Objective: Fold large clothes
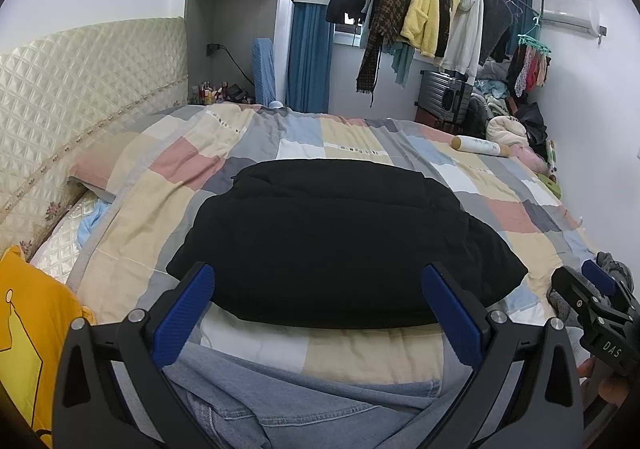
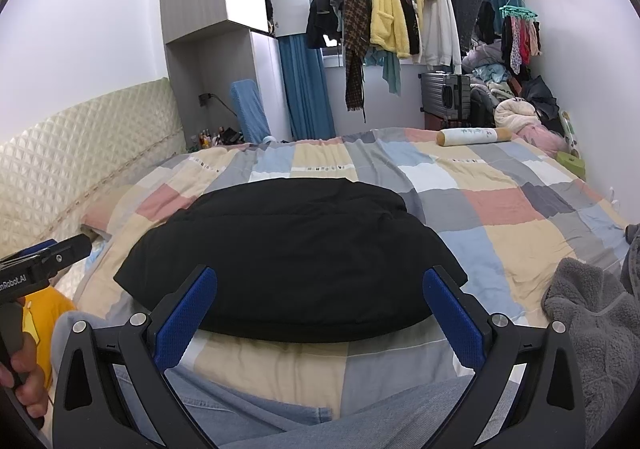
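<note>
A black padded garment lies folded into a compact bundle on the patchwork bedspread; it also shows in the right wrist view. My left gripper is open and empty, its blue pads on either side of the bundle's near edge, held just short of it. My right gripper is open and empty in the same way. The right gripper also shows at the right edge of the left wrist view, and the left gripper at the left edge of the right wrist view.
Blue denim lies below both grippers. A grey fleece is at the right, a yellow cushion at the left. A cream bottle lies far on the bed. A quilted headboard is left; hanging clothes and a suitcase stand beyond.
</note>
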### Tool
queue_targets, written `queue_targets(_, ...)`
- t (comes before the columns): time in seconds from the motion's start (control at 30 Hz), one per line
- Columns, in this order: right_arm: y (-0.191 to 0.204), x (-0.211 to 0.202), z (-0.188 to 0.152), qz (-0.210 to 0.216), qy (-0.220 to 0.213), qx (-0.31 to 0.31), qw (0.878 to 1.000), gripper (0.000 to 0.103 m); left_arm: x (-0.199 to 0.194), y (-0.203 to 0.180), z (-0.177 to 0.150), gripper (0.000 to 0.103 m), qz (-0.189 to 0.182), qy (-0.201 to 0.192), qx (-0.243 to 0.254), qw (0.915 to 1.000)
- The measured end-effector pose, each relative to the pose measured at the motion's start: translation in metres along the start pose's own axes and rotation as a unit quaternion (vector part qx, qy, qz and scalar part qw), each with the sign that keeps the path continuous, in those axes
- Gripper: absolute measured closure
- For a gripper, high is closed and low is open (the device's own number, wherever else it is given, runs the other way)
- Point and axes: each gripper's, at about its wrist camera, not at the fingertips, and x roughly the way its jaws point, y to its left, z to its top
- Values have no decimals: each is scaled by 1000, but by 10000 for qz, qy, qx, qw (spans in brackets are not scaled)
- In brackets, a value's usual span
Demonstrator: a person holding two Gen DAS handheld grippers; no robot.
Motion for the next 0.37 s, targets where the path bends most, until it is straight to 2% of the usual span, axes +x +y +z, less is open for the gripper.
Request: queue_targets(0.37, -1, -1, 1, -9, -18, 4, 10000, 0, 1, 0, 1, 0, -32, 22, -4, 10000)
